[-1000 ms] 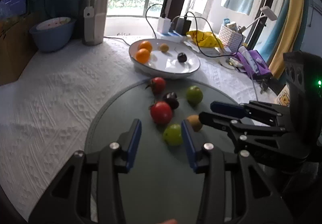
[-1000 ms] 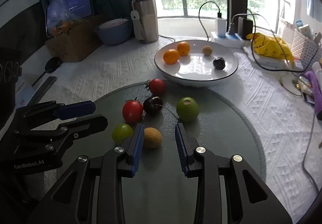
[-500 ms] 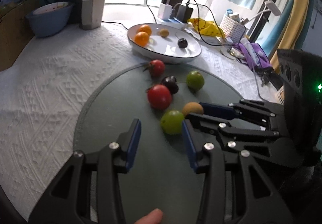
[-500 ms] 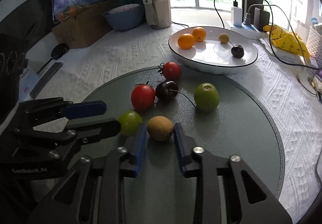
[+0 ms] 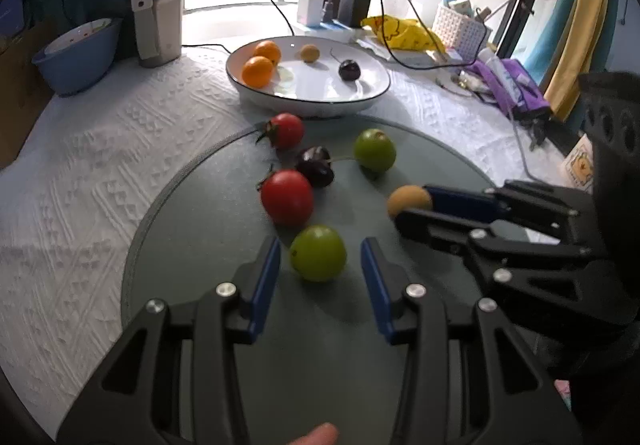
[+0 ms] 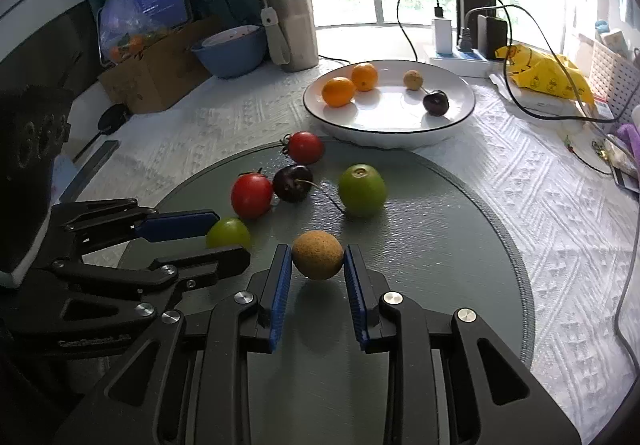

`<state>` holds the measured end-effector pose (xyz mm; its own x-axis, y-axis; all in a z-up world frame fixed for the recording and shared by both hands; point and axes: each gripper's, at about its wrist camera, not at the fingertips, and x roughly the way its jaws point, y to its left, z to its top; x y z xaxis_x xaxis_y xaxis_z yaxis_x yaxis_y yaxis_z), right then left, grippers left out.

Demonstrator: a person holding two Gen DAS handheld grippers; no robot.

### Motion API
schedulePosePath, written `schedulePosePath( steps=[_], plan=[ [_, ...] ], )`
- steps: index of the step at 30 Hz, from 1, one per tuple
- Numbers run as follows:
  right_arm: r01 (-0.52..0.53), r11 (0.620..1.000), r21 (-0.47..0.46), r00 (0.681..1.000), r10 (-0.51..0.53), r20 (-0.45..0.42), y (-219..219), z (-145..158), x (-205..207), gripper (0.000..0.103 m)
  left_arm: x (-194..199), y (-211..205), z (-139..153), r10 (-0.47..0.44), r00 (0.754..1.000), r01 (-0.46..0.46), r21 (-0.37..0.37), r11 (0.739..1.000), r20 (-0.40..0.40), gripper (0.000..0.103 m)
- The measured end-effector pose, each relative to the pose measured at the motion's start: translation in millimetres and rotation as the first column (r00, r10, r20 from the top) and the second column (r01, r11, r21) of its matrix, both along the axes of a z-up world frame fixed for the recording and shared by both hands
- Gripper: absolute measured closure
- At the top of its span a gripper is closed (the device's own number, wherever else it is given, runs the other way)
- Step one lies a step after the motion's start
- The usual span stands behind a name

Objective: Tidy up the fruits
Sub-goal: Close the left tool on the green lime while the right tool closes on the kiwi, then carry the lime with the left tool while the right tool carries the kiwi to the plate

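Note:
On the round grey mat [image 5: 208,229] lie two red tomatoes [image 5: 287,196], a dark cherry [image 5: 316,165] and two green fruits. My left gripper [image 5: 318,255] is open, its blue pads either side of the near green fruit [image 5: 318,252] with gaps. My right gripper [image 6: 317,256] is shut on a small brown fruit [image 6: 317,254], lifted just above the mat; it shows in the left view [image 5: 408,200] too. The white plate [image 6: 400,121] behind holds two oranges [image 6: 339,91], a small tan fruit and a cherry.
A steel tumbler [image 5: 158,11], blue bowl [image 5: 74,53] and cardboard box [image 6: 156,73] stand at the back left. Chargers, cables [image 6: 532,101], a yellow bag [image 6: 540,75] and a white basket crowd the back right. A white textured cloth covers the table.
Both grippers moved forward. The left pads now flank the near green fruit. The right pads closed on the brown fruit and raised it slightly.

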<state>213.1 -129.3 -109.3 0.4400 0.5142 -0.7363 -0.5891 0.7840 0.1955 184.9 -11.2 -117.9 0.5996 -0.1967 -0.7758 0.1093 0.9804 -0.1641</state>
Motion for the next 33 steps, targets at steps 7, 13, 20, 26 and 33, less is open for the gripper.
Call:
schedulePosePath(
  steps=[7,13,20,26,33],
  plan=[
    [0.013,1.0,0.011,1.0,-0.013,0.001,-8.3,0.5,2.1,0.074,4.0,-3.7,-3.7,0.02,1.0,-0.02,0.066,0.998,-0.004,0.06],
    [0.017,1.0,0.011,1.0,-0.017,0.007,-10.8,2.0,3.7,0.074,3.0,-3.7,-4.9,0.008,1.0,-0.009,0.079,0.997,0.005,0.067],
    [0.014,1.0,0.009,1.0,-0.014,0.017,-9.2,5.6,4.0,0.074,1.3,-5.7,-4.2,-0.012,1.0,0.012,0.069,0.998,0.009,0.074],
    [0.014,1.0,0.006,0.999,-0.014,0.034,-7.9,12.0,3.2,0.074,-2.4,-6.0,3.9,-0.022,0.999,0.021,0.058,0.998,0.027,0.074],
    [0.017,1.0,0.002,0.998,-0.017,0.059,-7.3,21.9,6.0,0.074,-3.1,-3.9,18.5,-0.034,0.997,0.03,0.05,0.998,0.067,0.074]
  ],
)
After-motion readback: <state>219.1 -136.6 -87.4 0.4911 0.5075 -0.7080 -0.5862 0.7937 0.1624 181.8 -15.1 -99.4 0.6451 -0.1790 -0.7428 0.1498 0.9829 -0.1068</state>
